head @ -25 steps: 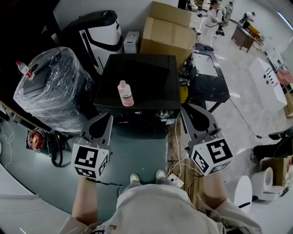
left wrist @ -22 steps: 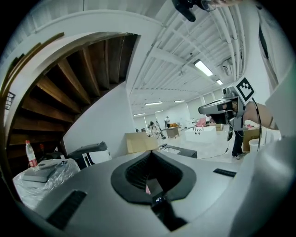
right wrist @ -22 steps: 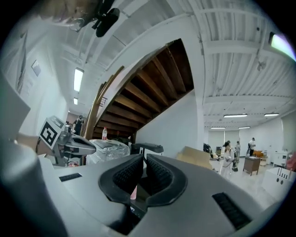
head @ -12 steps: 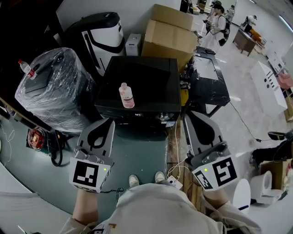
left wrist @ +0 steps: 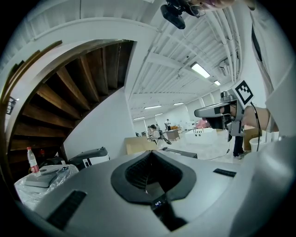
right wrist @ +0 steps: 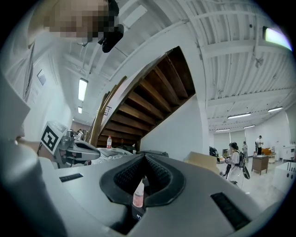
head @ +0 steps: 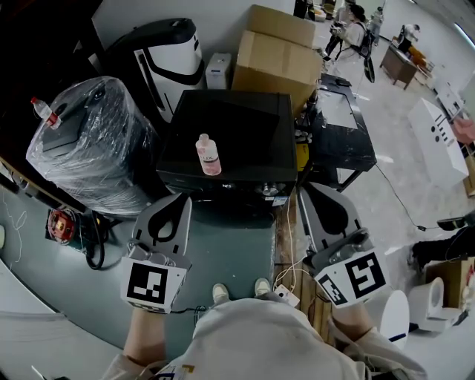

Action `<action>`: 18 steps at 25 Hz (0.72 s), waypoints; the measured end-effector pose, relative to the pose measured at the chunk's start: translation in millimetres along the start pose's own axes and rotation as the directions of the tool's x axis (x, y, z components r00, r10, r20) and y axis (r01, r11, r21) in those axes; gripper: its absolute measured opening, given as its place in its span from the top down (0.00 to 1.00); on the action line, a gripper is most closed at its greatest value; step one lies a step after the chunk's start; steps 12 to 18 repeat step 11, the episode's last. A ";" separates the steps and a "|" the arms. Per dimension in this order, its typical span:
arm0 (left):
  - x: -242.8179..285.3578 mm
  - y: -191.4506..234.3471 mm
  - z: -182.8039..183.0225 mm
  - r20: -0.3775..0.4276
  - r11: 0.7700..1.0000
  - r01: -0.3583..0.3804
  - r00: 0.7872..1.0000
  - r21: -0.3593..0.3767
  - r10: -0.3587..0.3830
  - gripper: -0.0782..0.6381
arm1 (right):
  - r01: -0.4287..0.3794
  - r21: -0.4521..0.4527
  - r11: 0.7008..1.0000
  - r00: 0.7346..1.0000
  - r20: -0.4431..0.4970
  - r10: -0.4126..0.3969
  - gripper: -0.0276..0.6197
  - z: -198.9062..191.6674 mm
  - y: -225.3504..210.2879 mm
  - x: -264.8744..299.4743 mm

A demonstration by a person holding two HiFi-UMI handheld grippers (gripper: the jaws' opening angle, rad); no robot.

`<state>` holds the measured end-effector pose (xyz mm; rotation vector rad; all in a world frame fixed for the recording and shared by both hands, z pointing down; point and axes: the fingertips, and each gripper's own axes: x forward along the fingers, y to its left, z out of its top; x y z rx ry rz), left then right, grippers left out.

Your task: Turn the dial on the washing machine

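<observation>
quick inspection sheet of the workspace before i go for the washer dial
surface: washing machine, black top, with a pink bottle standing on it
job's things: dial not clearly made out; controls sit along the front edge
clutter: cardboard boxes behind, plastic-wrapped bundle at left, black table at right
grippers: left gripper and right gripper both shut, empty, short of the machine
cables: white cords and a plug block on the floor by the feet; black cable loop at left
surroundings: people in the open hall, far right
</observation>
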<state>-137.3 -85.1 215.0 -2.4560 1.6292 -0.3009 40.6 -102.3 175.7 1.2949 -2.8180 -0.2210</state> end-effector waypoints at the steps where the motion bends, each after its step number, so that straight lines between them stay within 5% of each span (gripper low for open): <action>1: 1.2 -0.4 0.3 -0.001 1.000 0.001 1.000 -0.003 -0.001 0.86 | 0.002 -0.001 1.000 1.000 -0.003 -0.002 0.91 0.0 -1.3 -0.5; 18: 4.8 0.7 6.0 0.020 0.999 0.020 1.000 -0.043 -0.019 0.86 | 0.002 -0.014 1.000 1.000 -0.017 -0.002 0.91 1.4 -0.1 2.4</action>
